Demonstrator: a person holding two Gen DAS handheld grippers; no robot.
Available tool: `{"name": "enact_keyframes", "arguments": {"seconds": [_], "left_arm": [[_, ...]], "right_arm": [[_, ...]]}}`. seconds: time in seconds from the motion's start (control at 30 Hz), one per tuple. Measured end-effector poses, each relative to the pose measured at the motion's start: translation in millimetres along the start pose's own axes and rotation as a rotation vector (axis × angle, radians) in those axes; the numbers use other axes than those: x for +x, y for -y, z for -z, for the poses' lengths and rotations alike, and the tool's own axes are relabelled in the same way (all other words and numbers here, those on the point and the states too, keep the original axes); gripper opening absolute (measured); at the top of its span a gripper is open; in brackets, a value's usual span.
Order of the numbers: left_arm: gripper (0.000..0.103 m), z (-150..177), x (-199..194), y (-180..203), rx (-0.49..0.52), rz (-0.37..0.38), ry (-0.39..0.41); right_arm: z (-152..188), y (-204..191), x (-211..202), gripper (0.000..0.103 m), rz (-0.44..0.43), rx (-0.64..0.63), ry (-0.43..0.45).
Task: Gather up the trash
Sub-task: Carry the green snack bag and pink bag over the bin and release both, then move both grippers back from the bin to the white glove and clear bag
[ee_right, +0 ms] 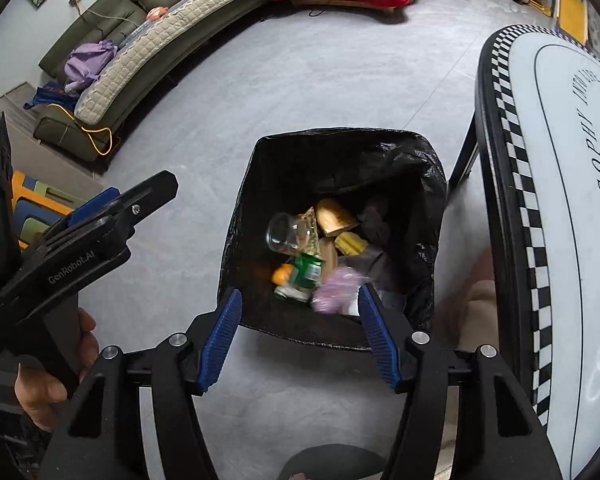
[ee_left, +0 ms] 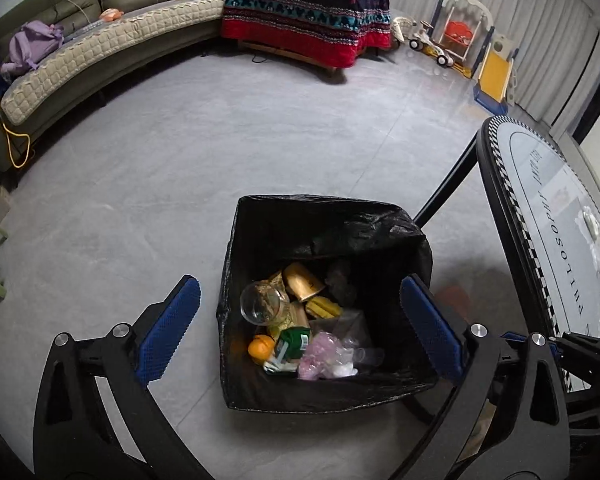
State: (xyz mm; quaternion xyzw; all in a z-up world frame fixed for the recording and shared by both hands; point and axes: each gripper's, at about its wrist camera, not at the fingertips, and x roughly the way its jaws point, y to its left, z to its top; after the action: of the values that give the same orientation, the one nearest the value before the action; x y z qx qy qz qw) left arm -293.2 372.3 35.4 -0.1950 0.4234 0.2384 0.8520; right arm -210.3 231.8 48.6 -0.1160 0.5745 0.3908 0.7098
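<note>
A square bin lined with a black bag (ee_left: 260, 216) (ee_right: 268, 148) stands on the grey floor. Inside lie a clear glass jar (ee_left: 260, 304) (ee_right: 284, 232), a gold paper cup (ee_left: 302, 282) (ee_right: 334, 216), an orange (ee_left: 260, 347) (ee_right: 282, 274), a green packet (ee_left: 294, 340) (ee_right: 308, 272) and pink crumpled plastic (ee_left: 320, 356) (ee_right: 336, 292), blurred in the right wrist view. My left gripper (ee_left: 300, 328) hangs wide open above the bin with nothing between its blue pads (ee_left: 172, 328). My right gripper (ee_right: 300, 340) is open over the bin's near edge, empty. The left gripper (ee_right: 100, 216) also shows there, held by a hand (ee_right: 56, 384).
A round table (ee_left: 496, 184) (ee_right: 500, 200) with a checkered rim and printed lettering stands right of the bin; white crumpled bits (ee_left: 598, 232) lie on it. A curved sofa (ee_left: 80, 60), a cloth-covered table (ee_left: 308, 12) and toys (ee_left: 456, 36) line the far side. A foot (ee_right: 476, 300) is beside the bin.
</note>
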Motion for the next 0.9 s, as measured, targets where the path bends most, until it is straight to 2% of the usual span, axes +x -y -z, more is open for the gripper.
{"name": "enact_keyframes", "arguments": {"seconds": [0.2,0.47,0.9], "left_arm": [[0.097,-3,1,11,0.018,0.011,-0.005],[0.097,-13,-8,47,0.072,0.041,0.014],[0.097,-33,-19,169,0.235,0.153,0.055]], "right_arm": [[1,5,-7,0.062,-0.007,0.015,0.016],[4,29,-36,0.062,-0.012,0.04,0.064],[15,127,-100,0.062,0.053,0.18,0.163]]}}
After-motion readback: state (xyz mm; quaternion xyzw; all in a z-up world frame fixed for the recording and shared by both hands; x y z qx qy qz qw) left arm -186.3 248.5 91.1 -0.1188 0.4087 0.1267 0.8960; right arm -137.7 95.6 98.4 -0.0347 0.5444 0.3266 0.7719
